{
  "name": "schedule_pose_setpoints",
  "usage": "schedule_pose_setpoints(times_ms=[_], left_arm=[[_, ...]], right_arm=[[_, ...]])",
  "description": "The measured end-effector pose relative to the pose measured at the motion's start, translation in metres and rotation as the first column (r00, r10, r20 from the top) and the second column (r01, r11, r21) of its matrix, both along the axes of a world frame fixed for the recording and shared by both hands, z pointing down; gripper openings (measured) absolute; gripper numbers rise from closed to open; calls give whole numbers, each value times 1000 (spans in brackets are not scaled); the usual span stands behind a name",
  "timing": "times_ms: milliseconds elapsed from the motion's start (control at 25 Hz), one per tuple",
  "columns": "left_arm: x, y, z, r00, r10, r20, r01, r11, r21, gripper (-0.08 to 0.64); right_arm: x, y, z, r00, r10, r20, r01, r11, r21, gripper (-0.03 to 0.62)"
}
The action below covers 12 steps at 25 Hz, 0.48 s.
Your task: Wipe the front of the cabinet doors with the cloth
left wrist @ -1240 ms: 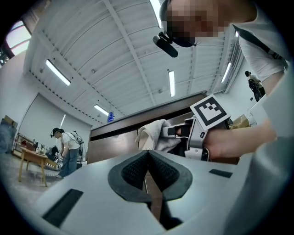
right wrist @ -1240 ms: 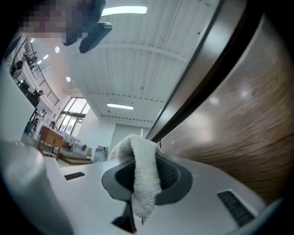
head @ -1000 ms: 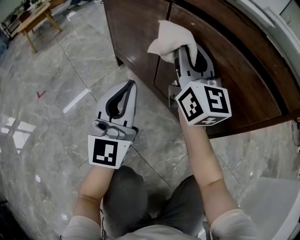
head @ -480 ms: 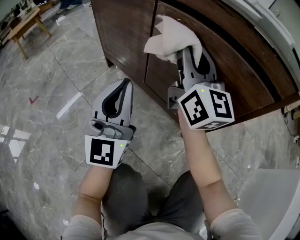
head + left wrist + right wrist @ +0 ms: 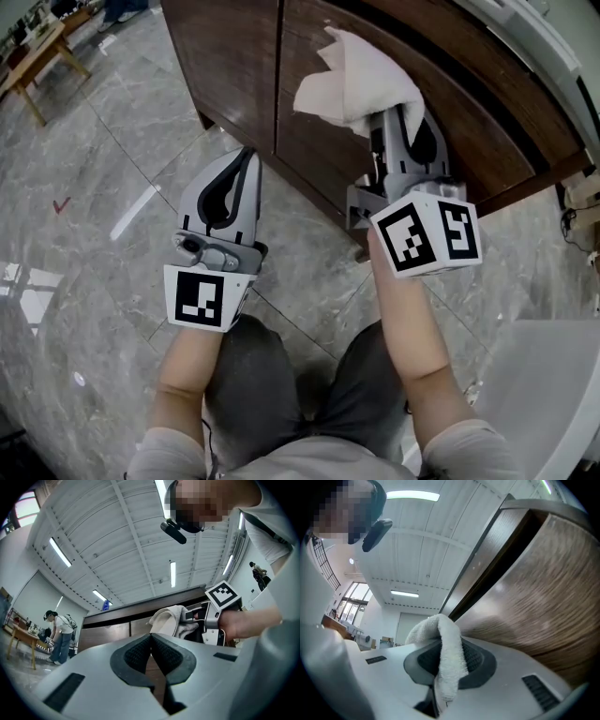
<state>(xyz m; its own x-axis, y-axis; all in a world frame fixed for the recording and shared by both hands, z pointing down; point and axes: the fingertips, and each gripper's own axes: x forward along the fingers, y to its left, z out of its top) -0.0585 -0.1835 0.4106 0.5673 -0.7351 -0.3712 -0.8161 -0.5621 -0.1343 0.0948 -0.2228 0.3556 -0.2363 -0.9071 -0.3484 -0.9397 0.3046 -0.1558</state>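
Right gripper [image 5: 398, 127]: jaws pinching the cloth [image 5: 356, 80], raised to the cabinet doors [image 5: 234, 56].
Cloth: white and bunched, against the dark wood front, right of the seam between the cabinet doors.
Left gripper [image 5: 246, 161]: jaws pressed together with nothing between them, low in front of the cabinet doors, apart from the cloth.

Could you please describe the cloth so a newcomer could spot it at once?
Start at the dark brown wooden cabinet along the top of the head view. At its right-hand door, the right gripper has its jaws shut on the cloth. It is the only white, fluffy thing there.
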Motion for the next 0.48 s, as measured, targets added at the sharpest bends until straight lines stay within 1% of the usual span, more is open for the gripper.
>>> schedule_pose_setpoints(times_ms=[280,480], left_arm=[[18,5,-2,1000,22,2,-22,1000,6,18],[28,7,2,999,35,-1,-35,999,-2,18]], right_arm=[[30,30,-6,999,27,26,-27,1000,12,71],[44,48,-6,999,37,34,-37,999,12,71]])
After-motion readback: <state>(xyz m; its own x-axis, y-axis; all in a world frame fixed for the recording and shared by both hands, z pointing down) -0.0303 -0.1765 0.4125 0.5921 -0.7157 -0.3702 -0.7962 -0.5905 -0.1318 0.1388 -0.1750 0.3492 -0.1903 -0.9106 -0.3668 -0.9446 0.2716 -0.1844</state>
